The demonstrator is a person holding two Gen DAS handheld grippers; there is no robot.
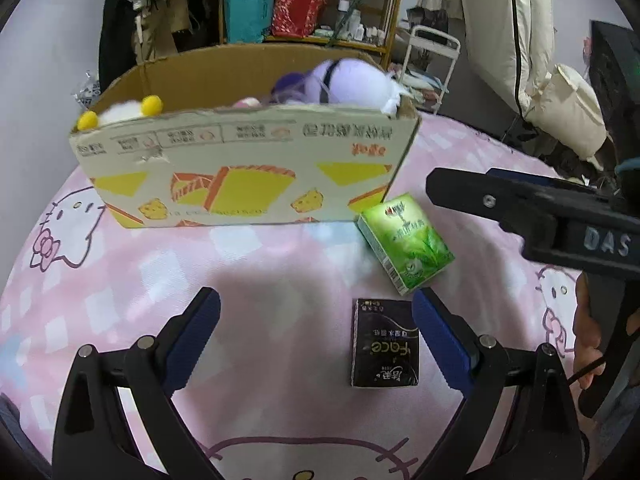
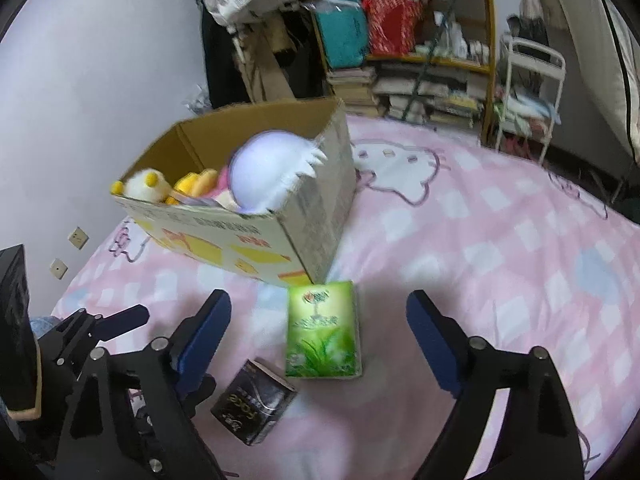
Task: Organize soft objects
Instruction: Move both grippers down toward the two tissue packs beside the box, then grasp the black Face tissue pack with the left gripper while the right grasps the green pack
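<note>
Both grippers hang over a pink cartoon-print bed cover [image 1: 280,264], angled down at two small tissue packs that lie in front of a cardboard box [image 1: 248,168]. The step in hand looks like the approach to pick these last loose packs up.

The right gripper [image 2: 319,312] has its fingers [image 2: 208,324] spread wide, nothing pressed between them. The green tissue pack [image 2: 323,330] lies flat on the cover in the gap between them, its far end just beside the near corner of the box. The left gripper [image 1: 316,312] is likewise released and empty. The black tissue pack [image 1: 385,344] lies toward its right-hand finger [image 1: 438,340], not centred, and near the green pack [image 1: 406,240] without clearly touching it.

The next move, as I judge it, is for each gripper to sink to its pack and squeeze it across the narrow sides. The left one would first need to shift sideways to centre on the black pack. The two grippers work close together, so a bump between them is a risk.

The box stands open-topped on the bed and already holds plush toys: a big pale purple one [image 2: 264,172] at the right end poking above the rim, a white one with yellow bobbles [image 2: 146,188] at the left end, and yellow and pink ones between. Room remains on top.
</note>
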